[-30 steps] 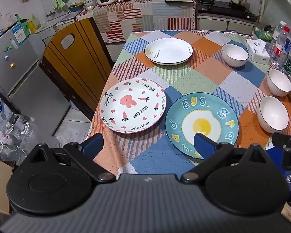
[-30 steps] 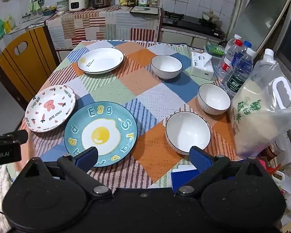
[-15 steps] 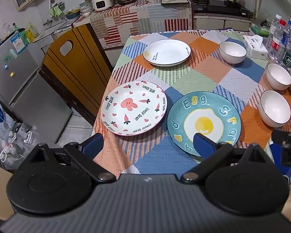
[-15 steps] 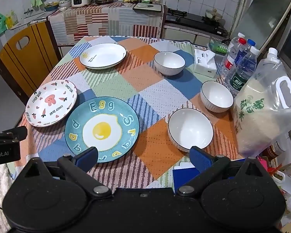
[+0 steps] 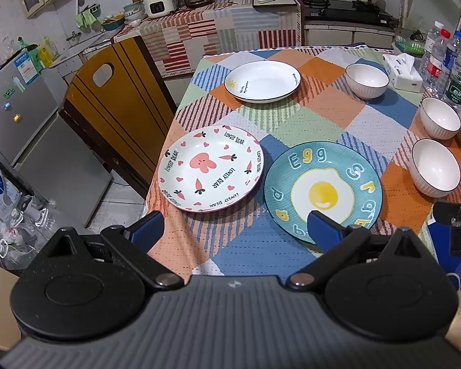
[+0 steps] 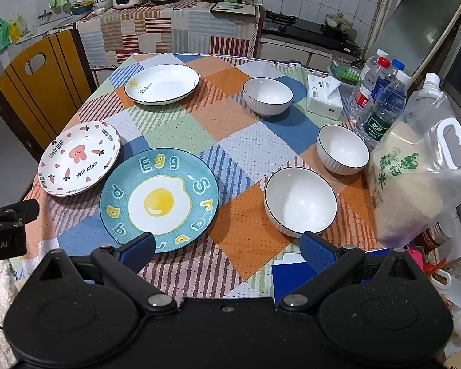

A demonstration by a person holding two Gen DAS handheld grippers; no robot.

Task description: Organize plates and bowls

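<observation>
Both claws hang above the near edge of the tabletop (image 6: 230, 129), which carries a patchwork cloth. The left claw (image 5: 235, 227) is spread wide and holds nothing; its right finger overlaps the near rim of the egg plate (image 5: 322, 190) in the view, though contact cannot be judged. The right claw (image 6: 227, 247) is likewise spread and empty, with the egg plate (image 6: 159, 195) ahead of its left finger and the near bowl (image 6: 299, 204) ahead of its right. The teal egg plate shows a fried-egg picture and the word "Egg" (other letters ring the rim, not legible as a word). Just left of it, rims close or touching, lies the bear plate (image 5: 210, 172), printed "LOVELY BEAR" several times among hearts and carrots. The white plate (image 5: 262, 81) with a small sun mark and tiny unreadable script lies at the far side. The mid bowl (image 6: 342, 149) and far bowl (image 6: 267, 96), both white with dark rims, sit apart along the right side. A tissue box (image 6: 324, 97), water bottles (image 6: 381, 98) and a rice bag (image 6: 415, 178) with green Chinese characters stand at the right edge. The left tool's body reads "bot.AI" in the right view.
</observation>
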